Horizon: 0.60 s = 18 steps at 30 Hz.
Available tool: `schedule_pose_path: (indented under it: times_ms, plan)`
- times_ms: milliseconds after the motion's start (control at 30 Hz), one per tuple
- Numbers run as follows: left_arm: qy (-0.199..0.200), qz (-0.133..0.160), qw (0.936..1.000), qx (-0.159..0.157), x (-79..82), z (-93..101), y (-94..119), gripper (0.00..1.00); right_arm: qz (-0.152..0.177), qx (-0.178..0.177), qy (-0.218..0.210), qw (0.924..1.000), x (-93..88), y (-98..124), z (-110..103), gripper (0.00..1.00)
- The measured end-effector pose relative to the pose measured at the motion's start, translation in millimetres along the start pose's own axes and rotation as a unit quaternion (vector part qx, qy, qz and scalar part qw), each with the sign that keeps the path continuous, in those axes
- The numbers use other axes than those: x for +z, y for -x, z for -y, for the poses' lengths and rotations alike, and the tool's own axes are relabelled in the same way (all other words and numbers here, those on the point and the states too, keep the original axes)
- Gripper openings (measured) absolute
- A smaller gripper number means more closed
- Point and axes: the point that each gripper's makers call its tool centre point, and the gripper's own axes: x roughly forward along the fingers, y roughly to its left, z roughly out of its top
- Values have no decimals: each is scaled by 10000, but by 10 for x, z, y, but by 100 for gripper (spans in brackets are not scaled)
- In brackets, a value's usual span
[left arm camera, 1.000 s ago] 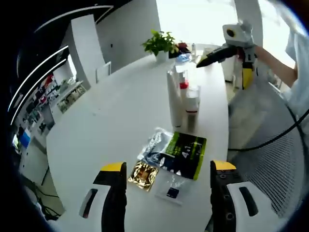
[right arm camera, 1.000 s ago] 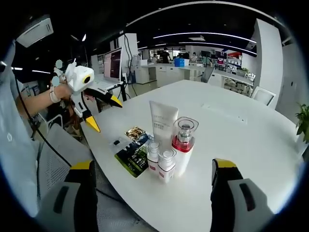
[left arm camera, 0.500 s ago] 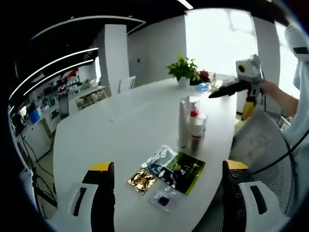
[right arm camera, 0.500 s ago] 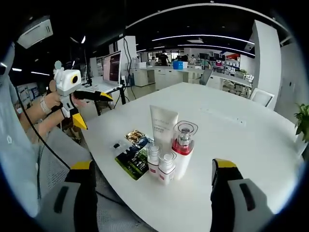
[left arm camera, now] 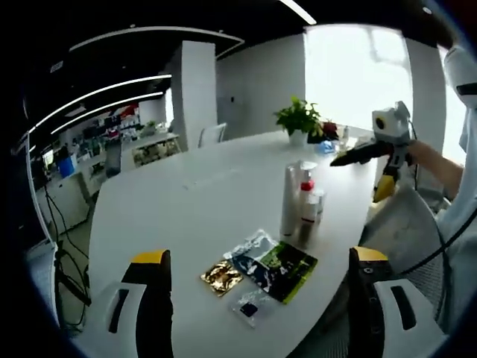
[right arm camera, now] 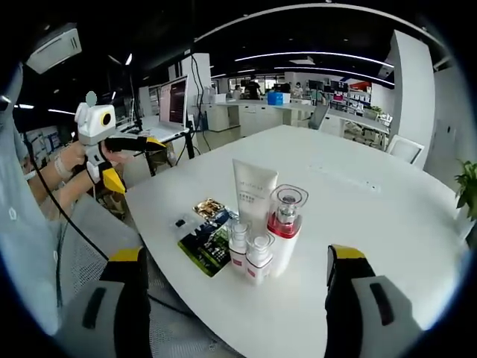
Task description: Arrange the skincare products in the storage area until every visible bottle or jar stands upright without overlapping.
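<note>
A white tube [left arm camera: 289, 200], a clear-capped bottle with a red collar [left arm camera: 306, 192] and small white bottles [left arm camera: 319, 203] stand upright in a tight cluster on the white table [left arm camera: 186, 216]. In the right gripper view the tube [right arm camera: 254, 190], the red-collared bottle [right arm camera: 285, 224] and two small bottles [right arm camera: 258, 257] stand straight ahead. My left gripper [left arm camera: 259, 256] is open and empty, held off the table's near edge above the sachets. Out past the cluster, my right gripper [left arm camera: 358, 175] hangs open in the air; its own view shows it [right arm camera: 235, 253] empty.
Flat sachets lie near the table edge: a gold one [left arm camera: 221, 276], a green-black one [left arm camera: 277, 262], a small clear one [left arm camera: 252, 306]. A potted plant [left arm camera: 299, 118] stands at the far end. A mesh chair [right arm camera: 82, 246] sits beside the table. My left gripper [right arm camera: 138, 160] hovers off the edge.
The left gripper has drawn back and levelled, so its view takes in more of the table. The right gripper holds still. The bottles and sachets have not moved.
</note>
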Motion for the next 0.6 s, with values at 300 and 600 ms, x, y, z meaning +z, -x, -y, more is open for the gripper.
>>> schedule_pose_path:
  times_ms: [300,600]
  plan:
    - [138,-120,9998,99,-84,-27,23,97,-43,36,-4,10000,-23,-29,5,100]
    - [172,-159,9996,143,-119,-45,25,97,-49,42,4,10000,-16,-35,-32,100]
